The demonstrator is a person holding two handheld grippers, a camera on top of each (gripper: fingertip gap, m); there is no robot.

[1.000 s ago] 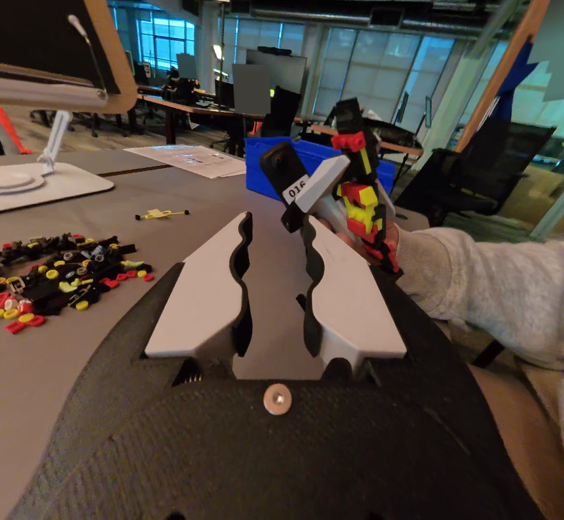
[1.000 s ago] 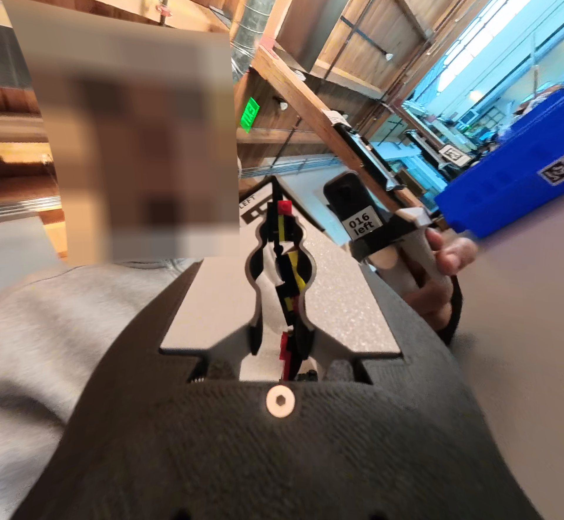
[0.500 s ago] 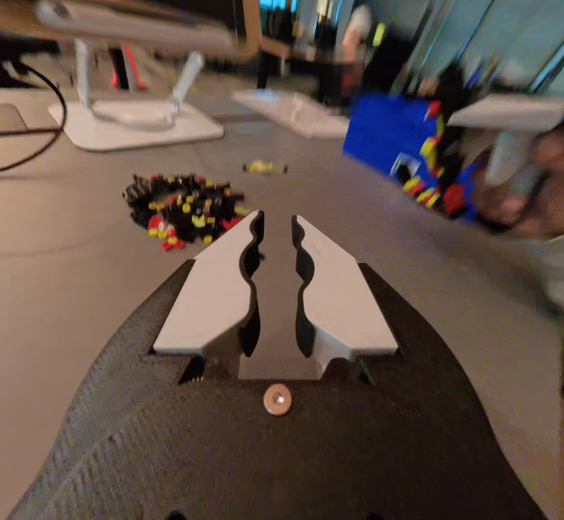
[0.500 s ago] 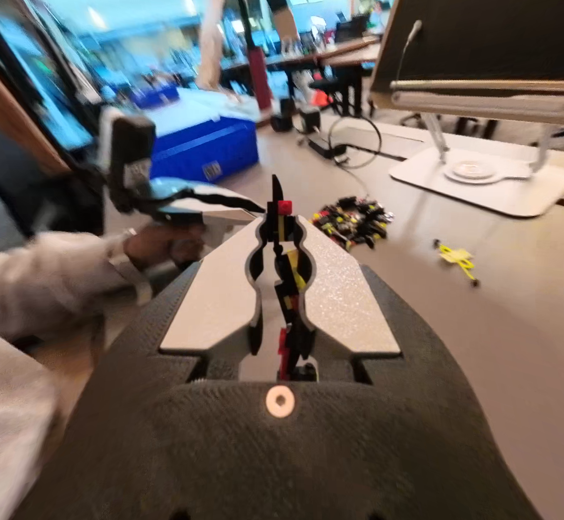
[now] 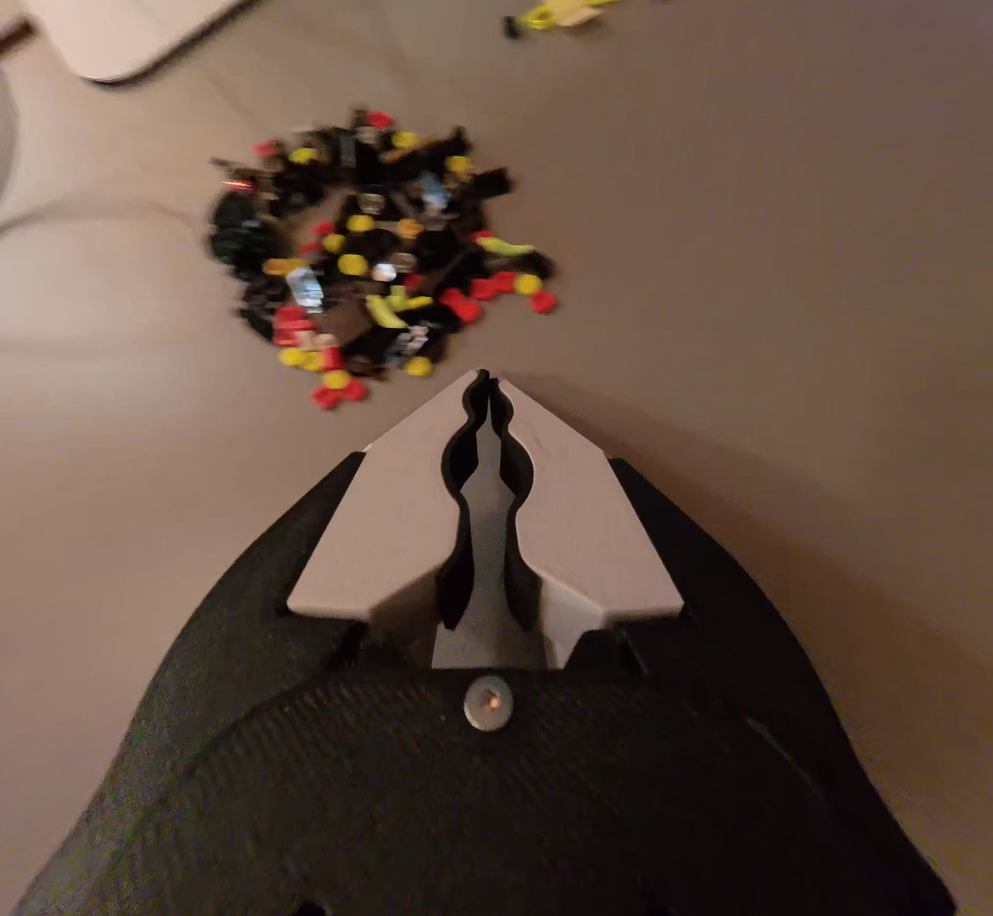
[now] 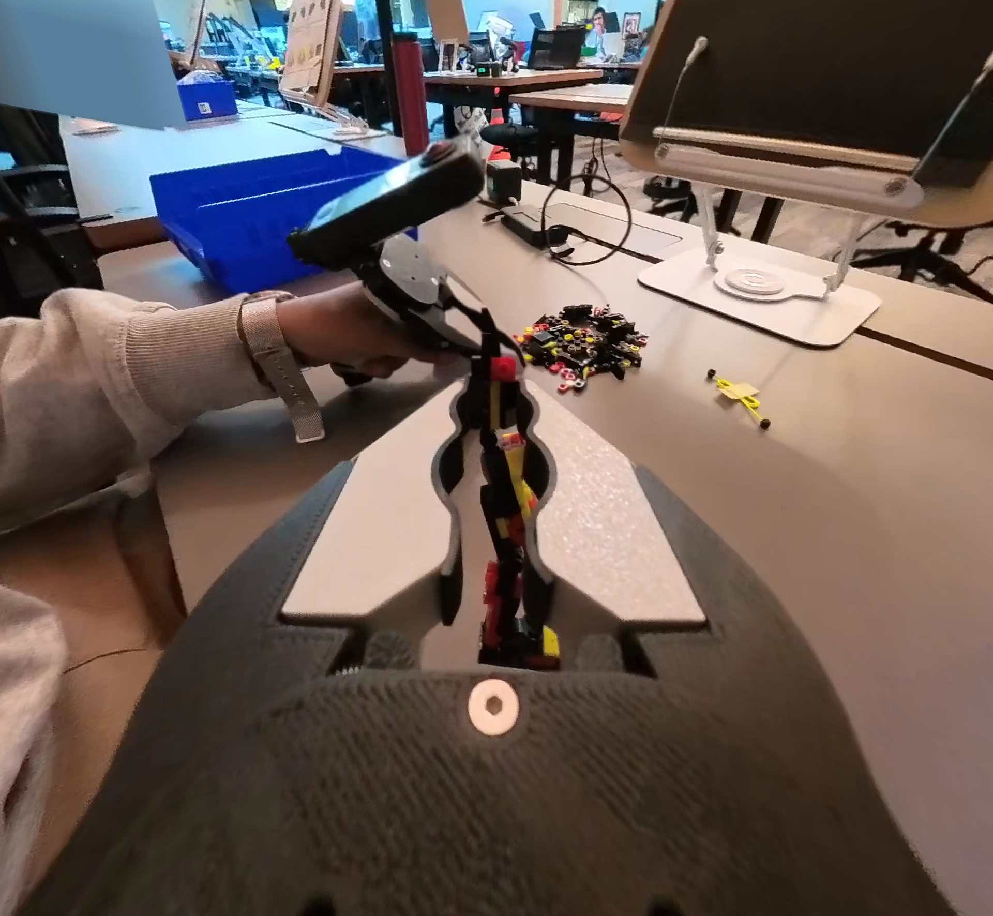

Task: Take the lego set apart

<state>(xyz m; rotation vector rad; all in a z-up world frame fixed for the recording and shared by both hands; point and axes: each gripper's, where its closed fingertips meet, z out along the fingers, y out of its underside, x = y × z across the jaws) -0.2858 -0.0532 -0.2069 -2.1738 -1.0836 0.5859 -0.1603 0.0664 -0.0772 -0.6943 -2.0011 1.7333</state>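
Note:
My right gripper (image 6: 497,385) is shut on the lego set (image 6: 505,465), a thin black, red and yellow stack standing lengthwise between its jaws, above the table. My left gripper (image 5: 486,385) has its jaws closed tip to tip, and I see nothing between them. It points down at the table just in front of a pile of loose black, red and yellow lego pieces (image 5: 376,256). In the right wrist view the left gripper (image 6: 473,331) is held by a hand, close beyond the lego set's tip and beside the pile (image 6: 583,339).
A small yellow piece with black ends (image 5: 583,3) lies apart from the pile and also shows in the right wrist view (image 6: 739,396). A white stand base (image 6: 757,288) and a black cable (image 6: 585,224) are behind the pile. A blue bin (image 6: 242,224) stands back left. The tips of one gripper are about 20 cm away from the tips of the other.
The left gripper has swung from next to the lego set down toward the table by the pile, and its jaws have closed. The right gripper has turned to face the table, still holding the set.

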